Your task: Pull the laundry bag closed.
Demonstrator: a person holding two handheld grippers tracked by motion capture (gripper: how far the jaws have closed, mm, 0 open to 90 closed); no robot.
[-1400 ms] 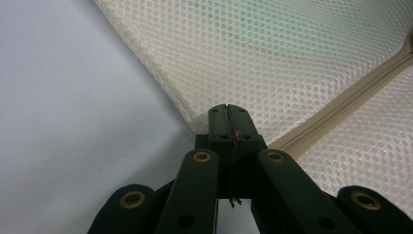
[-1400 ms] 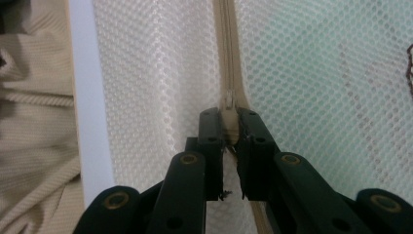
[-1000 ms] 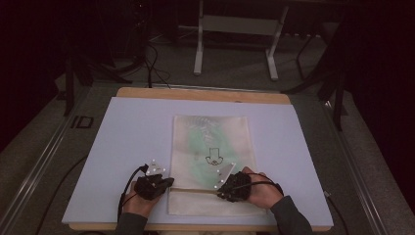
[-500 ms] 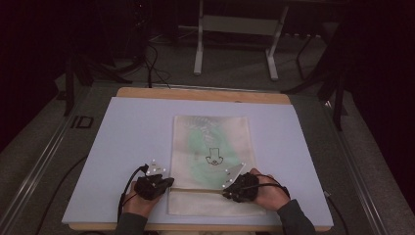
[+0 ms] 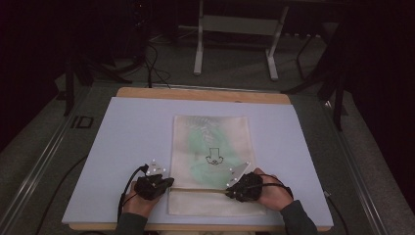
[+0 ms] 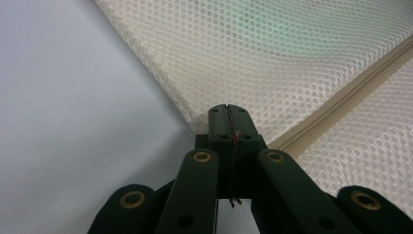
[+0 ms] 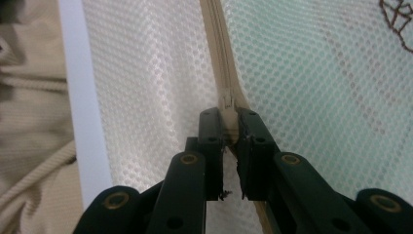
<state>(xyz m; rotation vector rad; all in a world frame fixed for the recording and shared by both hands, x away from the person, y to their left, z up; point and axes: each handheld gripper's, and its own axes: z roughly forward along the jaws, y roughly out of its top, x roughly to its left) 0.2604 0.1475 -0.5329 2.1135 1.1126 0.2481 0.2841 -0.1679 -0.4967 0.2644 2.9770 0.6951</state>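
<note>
Right gripper [image 5: 234,192] slid rightward along zipper [image 5: 200,189]; mesh bag [image 5: 211,147] holds green item [image 5: 208,142].

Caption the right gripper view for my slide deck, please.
Right hand-held gripper pinches the zipper pull of a cream mesh laundry bag lying on a pale table.

A mesh bag [image 5: 211,147] lies flat on a mat [image 5: 127,142] that covers the worktop [image 5: 195,93], about midway between the mat's left and right edges and reaching nearly to its near edge. A zipper [image 5: 198,189] runs across the bag from left to right, close to its near end. The left gripper [image 5: 169,182] sits at the bag's left edge, at the zipper's left end. The right gripper [image 5: 229,192] sits on the bag at the zipper's right part, jaws on either side of the slider [image 7: 227,102]. Behind the worktop, on the floor, stands a frame [image 5: 235,44].
</note>
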